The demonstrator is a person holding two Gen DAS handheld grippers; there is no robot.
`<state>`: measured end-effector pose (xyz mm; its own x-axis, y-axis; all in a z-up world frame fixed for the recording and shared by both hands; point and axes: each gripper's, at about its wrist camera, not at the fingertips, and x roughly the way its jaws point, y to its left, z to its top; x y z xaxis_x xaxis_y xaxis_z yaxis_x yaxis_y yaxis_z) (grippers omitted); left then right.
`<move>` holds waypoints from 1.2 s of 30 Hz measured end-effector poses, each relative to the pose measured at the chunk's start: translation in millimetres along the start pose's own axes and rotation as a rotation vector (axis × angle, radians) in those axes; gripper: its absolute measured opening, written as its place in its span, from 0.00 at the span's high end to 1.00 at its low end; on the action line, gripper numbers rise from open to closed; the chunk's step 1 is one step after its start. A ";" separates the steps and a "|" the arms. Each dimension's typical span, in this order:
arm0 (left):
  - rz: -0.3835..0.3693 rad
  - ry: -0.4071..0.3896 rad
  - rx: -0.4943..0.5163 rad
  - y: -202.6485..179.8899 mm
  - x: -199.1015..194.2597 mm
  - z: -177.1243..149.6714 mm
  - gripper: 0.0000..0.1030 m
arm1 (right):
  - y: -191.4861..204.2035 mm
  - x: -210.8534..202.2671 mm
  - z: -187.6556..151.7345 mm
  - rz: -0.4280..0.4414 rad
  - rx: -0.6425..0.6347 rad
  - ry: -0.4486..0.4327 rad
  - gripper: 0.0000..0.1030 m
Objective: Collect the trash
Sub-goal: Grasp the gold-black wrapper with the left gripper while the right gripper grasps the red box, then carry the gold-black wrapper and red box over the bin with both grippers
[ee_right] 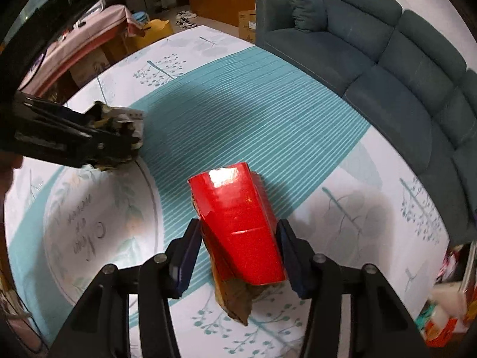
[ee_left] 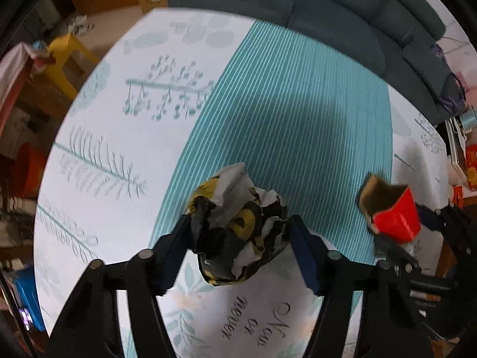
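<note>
While the white-and-teal floor mat (ee_left: 262, 113) printed with cursive "Now or never" lay beside a dark teal sofa (ee_right: 387, 59), the right gripper (ee_right: 238, 247) clasped a glossy red cardboard box (ee_right: 238, 223); the left gripper (ee_left: 238, 235) clenched a crumpled black-yellow-white paper wad (ee_left: 238, 223) over the mat.

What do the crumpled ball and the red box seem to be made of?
The crumpled ball: most likely printed paper, matte, with torn white edges and sharp creases. The red box: probably thin cardboard with a glossy red coating; it shows a bright glare patch, and plain brown board at its open end.
</note>
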<state>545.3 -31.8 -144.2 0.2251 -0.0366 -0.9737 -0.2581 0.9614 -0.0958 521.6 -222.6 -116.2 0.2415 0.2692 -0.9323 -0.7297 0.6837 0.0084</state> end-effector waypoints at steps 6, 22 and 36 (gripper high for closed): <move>0.003 -0.024 0.034 -2.1 -9.9 -12.1 0.47 | 16.5 -9.3 -12.3 0.069 0.058 -0.012 0.52; -0.028 -0.077 0.202 14.0 -96.4 -162.4 0.47 | 86.8 -59.4 -73.1 0.227 0.308 -0.034 0.54; -0.141 -0.175 0.313 62.9 -171.1 -286.6 0.47 | 205.0 -111.4 -139.0 0.189 0.471 -0.058 0.55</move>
<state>221.3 -43.3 -43.0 0.4019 -0.1532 -0.9028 0.0796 0.9880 -0.1322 256.1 -206.7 -60.9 0.1781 0.4454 -0.8774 -0.3999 0.8475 0.3491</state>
